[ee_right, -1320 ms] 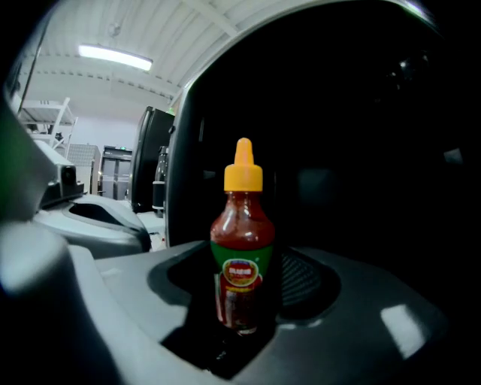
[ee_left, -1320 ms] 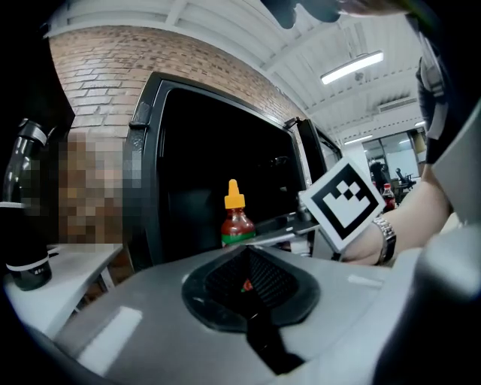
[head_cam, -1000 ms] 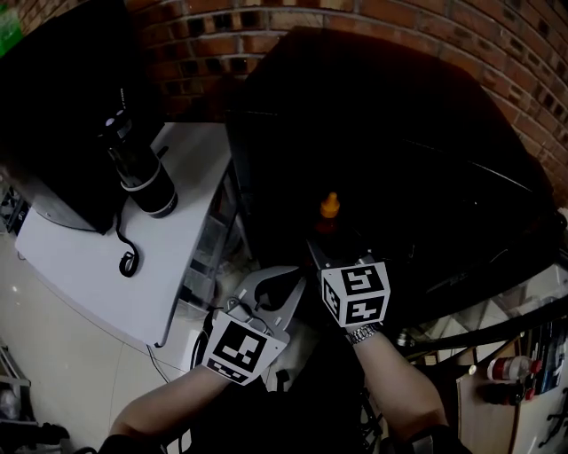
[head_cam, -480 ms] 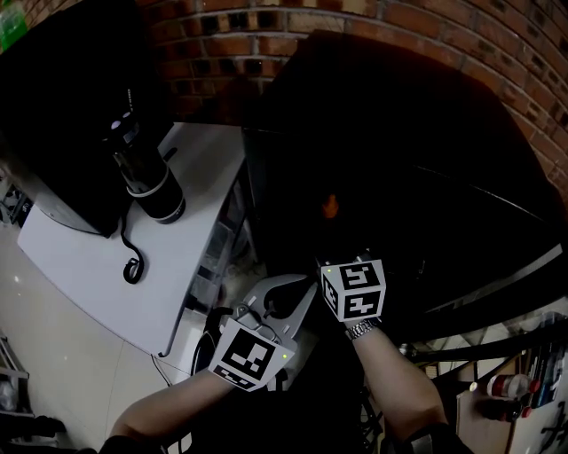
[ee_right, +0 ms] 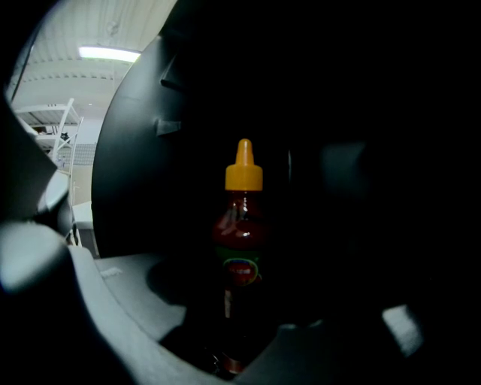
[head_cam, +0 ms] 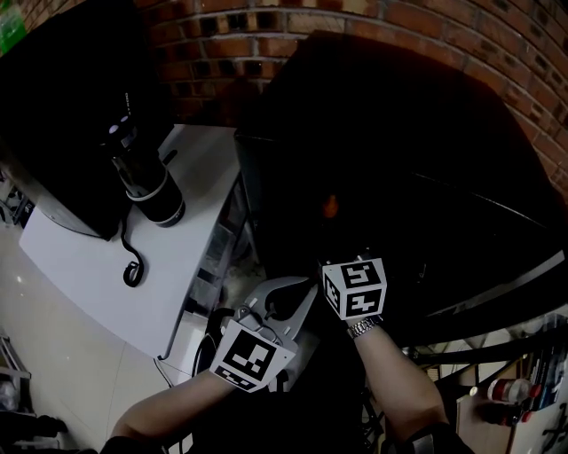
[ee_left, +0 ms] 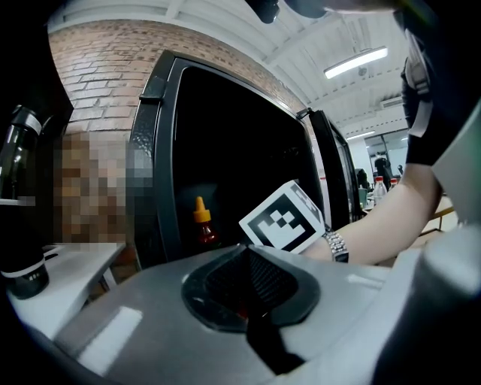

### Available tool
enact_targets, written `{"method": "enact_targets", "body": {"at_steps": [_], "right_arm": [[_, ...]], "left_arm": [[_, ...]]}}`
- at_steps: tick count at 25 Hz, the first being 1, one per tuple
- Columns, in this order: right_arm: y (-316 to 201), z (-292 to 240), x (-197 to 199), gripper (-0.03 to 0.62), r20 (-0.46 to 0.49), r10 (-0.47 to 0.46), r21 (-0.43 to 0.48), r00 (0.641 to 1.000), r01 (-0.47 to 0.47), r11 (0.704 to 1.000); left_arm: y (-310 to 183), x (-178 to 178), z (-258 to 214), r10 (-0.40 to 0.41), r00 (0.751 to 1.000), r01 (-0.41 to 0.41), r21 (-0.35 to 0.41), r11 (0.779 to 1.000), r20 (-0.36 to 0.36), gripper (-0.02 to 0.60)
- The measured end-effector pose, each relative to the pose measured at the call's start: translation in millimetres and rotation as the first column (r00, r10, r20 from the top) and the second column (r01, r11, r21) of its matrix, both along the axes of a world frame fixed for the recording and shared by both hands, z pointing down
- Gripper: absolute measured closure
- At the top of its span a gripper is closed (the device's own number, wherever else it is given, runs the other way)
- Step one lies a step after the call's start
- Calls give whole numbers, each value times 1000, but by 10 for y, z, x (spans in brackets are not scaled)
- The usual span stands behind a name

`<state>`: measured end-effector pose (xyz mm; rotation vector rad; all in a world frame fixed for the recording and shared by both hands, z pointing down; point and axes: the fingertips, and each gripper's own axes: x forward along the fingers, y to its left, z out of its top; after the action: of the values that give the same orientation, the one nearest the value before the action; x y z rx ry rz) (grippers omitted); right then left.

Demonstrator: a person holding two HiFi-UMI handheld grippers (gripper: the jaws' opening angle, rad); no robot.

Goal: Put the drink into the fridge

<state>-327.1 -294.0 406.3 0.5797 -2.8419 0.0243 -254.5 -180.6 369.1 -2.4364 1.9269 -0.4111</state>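
The drink is a red bottle with an orange cap [ee_right: 242, 225]. It stands upright between the jaws of my right gripper [ee_right: 234, 334], which is shut on its lower body. In the head view only the cap [head_cam: 329, 206] glows dimly, inside the dark fridge [head_cam: 417, 142], ahead of the right gripper's marker cube [head_cam: 355, 288]. The left gripper view shows the bottle [ee_left: 201, 222] just inside the fridge's black frame [ee_left: 159, 150]. My left gripper [head_cam: 295, 293] hangs shut and empty beside the right wrist, outside the fridge; its jaws [ee_left: 252, 301] meet.
A white table [head_cam: 80, 257] stands left of the fridge. On it are a black cylinder with a white band [head_cam: 146, 182] and a black cable [head_cam: 131, 262]. A brick wall [head_cam: 266, 27] is behind. Bottles and clutter [head_cam: 506, 388] lie at the lower right.
My right gripper has carried the bottle a little deeper into the fridge, and its cap now looks dimmer. The left gripper has stayed where it was.
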Motion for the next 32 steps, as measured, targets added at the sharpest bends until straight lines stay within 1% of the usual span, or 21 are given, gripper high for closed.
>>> {"method": "enact_targets", "body": {"at_steps": [4, 8, 14, 26, 32], "right_arm": [[-5, 11, 1, 322, -16, -7, -9, 1000, 7, 1000], [4, 27, 54, 309, -35, 8, -14, 999, -9, 1000], [55, -103, 251, 307, -9, 35, -4, 999, -35, 999], [349, -595, 921, 309, 76, 91, 41, 993, -94, 995], [569, -751, 1378, 309, 111, 144, 56, 983, -151, 987]], "left_arm": [[-6, 2, -22, -2, 1000, 2, 3, 1000, 2, 577], [14, 12, -37, -2, 1000, 2, 4, 1000, 3, 577], [19, 75, -112, 5, 1000, -5, 20, 1000, -3, 577], [87, 498, -301, 70, 998, -70, 55, 996, 3, 577], [168, 718, -338, 109, 994, -108, 64, 992, -12, 577]]}}
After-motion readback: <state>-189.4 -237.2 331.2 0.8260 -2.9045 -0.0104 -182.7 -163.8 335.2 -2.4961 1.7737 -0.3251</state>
